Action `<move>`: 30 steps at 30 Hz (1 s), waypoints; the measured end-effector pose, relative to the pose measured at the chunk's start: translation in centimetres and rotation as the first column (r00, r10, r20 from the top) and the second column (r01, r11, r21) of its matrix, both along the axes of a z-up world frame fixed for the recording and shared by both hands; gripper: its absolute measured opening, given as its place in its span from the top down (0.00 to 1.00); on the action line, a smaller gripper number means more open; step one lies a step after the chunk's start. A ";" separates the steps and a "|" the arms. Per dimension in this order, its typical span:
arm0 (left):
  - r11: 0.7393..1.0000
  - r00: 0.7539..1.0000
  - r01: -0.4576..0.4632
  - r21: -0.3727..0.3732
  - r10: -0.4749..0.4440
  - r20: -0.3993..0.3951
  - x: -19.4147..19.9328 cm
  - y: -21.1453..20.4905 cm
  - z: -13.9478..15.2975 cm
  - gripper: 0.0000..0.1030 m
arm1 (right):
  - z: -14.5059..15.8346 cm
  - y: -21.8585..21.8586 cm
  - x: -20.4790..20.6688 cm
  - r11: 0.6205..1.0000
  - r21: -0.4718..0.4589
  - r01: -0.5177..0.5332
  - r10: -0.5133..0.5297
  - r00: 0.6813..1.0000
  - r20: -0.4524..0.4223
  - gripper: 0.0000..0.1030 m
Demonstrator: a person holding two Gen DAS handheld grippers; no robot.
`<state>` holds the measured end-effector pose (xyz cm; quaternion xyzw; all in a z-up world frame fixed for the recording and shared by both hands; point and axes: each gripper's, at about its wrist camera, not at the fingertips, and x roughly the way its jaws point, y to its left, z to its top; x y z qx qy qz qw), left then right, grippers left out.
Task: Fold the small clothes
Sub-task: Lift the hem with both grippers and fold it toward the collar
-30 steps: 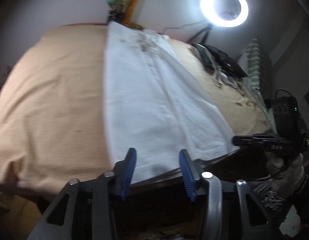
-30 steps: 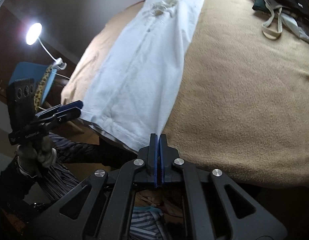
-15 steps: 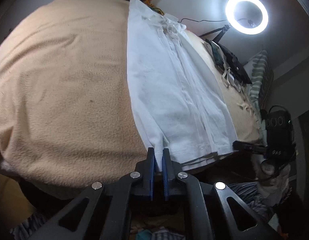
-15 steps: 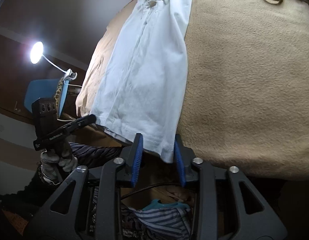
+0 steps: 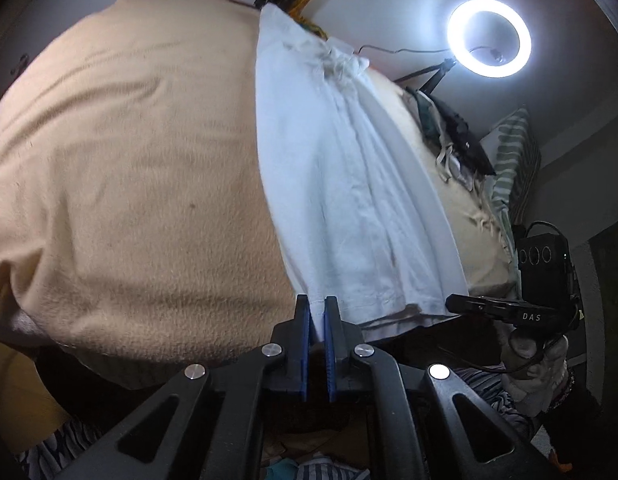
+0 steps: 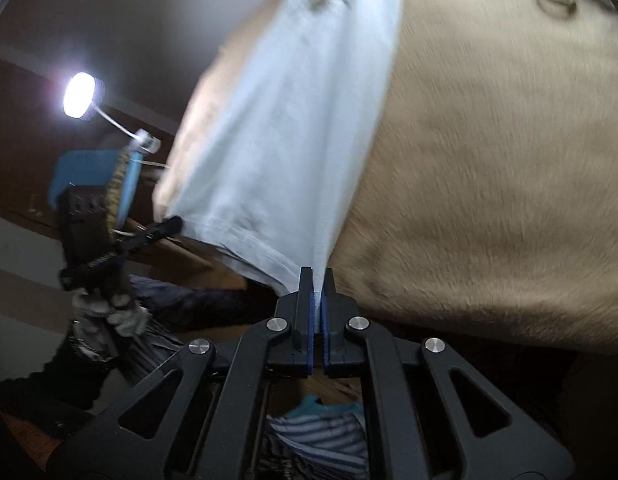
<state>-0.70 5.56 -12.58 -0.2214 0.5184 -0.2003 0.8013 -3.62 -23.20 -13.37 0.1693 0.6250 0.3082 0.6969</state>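
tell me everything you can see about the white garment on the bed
The white garment is a long, narrow piece of thin woven-looking cloth, lying lengthwise on the tan blanket. It looks already folded into a strip, with soft creases running along it and a bunched, gathered section at the far end. The near hem shows a stitched edge and layered fabric beneath. The left gripper and right gripper each have their jaws closed on a near corner of the hem, at the bed's edge.

The left tool (image 5: pixel 317 312) pinches the white garment's (image 5: pixel 349 200) near corner.
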 end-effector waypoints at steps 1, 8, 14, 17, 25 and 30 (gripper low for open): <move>1.000 1.000 0.003 -0.002 -0.003 0.000 0.0 -0.1 0.0 0.97 | 0.1 0.0 0.1 1.000 0.008 0.002 -0.002 1.000 -0.002 0.96; 1.000 0.999 0.009 -0.014 -0.008 0.053 1.4 0.1 2.5 0.97 | 1.7 -0.9 1.9 0.996 0.070 0.054 -0.055 0.998 0.015 0.96; 0.999 0.996 0.001 -0.038 0.002 0.084 4.3 0.5 4.6 0.97 | 3.9 -0.1 4.5 0.996 0.073 0.055 -0.060 0.996 0.065 0.96; 0.999 0.996 -0.003 -0.048 0.008 0.092 6.4 0.7 5.3 0.97 | 4.8 -0.3 6.2 0.996 0.068 0.065 -0.071 0.994 0.080 0.96; 0.998 0.996 -0.038 -0.059 0.043 0.083 13.2 1.4 5.4 0.97 | 6.3 -0.3 12.5 0.993 0.044 0.109 -0.114 0.986 0.123 0.96; 0.996 0.997 -0.069 -0.061 0.072 0.039 16.8 2.0 3.8 0.97 | 5.1 0.4 16.3 0.990 0.014 0.138 -0.138 0.984 0.111 0.96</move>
